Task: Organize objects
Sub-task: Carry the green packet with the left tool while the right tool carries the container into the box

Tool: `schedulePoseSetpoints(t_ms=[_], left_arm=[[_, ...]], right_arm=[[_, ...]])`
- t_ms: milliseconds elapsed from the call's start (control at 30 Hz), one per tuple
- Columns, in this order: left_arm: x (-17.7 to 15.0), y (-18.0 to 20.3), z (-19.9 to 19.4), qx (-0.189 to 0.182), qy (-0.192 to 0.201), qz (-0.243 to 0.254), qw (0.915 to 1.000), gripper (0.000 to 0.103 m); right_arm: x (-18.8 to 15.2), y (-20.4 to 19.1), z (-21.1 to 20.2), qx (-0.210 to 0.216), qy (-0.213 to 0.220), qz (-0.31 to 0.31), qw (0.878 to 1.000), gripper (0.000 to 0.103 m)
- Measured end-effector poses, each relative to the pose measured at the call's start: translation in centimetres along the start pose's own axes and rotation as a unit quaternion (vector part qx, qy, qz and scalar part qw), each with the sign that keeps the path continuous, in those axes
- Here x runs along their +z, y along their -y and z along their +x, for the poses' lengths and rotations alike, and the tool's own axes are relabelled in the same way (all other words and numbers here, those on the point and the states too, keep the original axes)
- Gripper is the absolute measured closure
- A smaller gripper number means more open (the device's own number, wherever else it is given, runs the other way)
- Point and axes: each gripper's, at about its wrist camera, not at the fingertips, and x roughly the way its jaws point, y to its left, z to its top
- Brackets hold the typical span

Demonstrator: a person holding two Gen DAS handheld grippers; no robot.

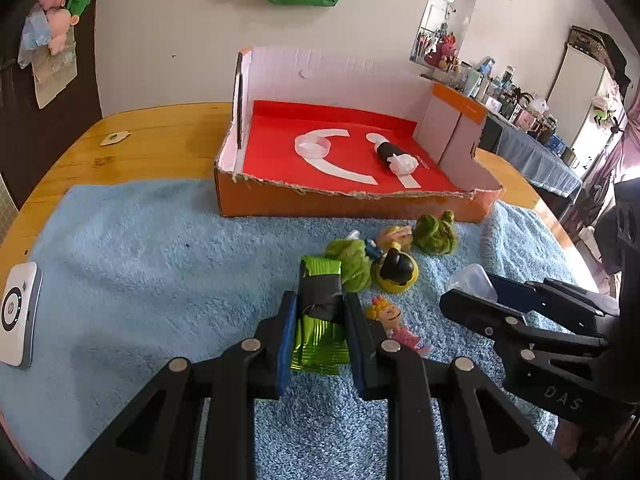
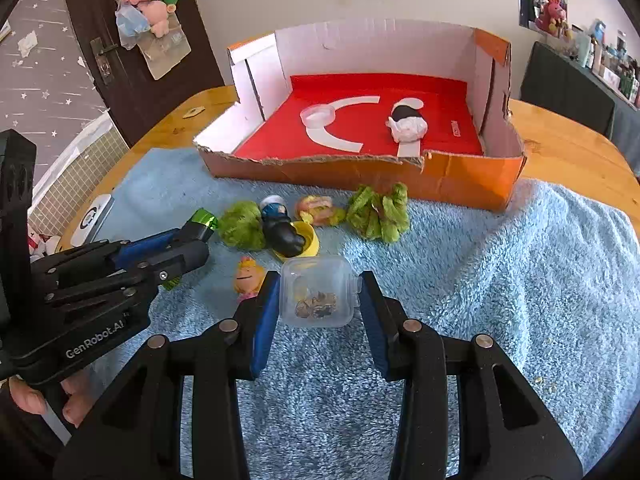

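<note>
My left gripper (image 1: pixel 320 312) is shut on a green foil packet (image 1: pixel 320 304) with a dark band, just above the blue towel (image 1: pixel 140 260). My right gripper (image 2: pixel 318 296) is shut on a small clear plastic box (image 2: pixel 316 292) with brown bits inside. Ahead lie a blonde doll figure (image 1: pixel 394 320), a black-and-yellow figure (image 1: pixel 396 270), two green plush pieces (image 1: pixel 434 234) (image 2: pixel 242 226) and a small food toy (image 2: pixel 318 209). The orange cardboard box (image 1: pixel 340 202) with a red floor holds a clear lid (image 1: pixel 312 146) and a black-and-white toy (image 1: pixel 396 158).
A white device (image 1: pixel 18 314) lies at the towel's left edge. The wooden table (image 1: pixel 160 140) holds a small wooden tag (image 1: pixel 114 138). A wall stands behind the box; cluttered shelves (image 1: pixel 520 108) are at the far right.
</note>
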Motion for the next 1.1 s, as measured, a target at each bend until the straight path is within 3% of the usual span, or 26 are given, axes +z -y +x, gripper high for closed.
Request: schedulePoseSetpoints(t_ms=[1100], left_arm=[[4.5,0.9,-0.7,-0.014,0.029,0.009,0.9994,0.079]], right_arm=[[3.5,0.3,-2.2,0.003,0.033,0.005,0.999,0.065]])
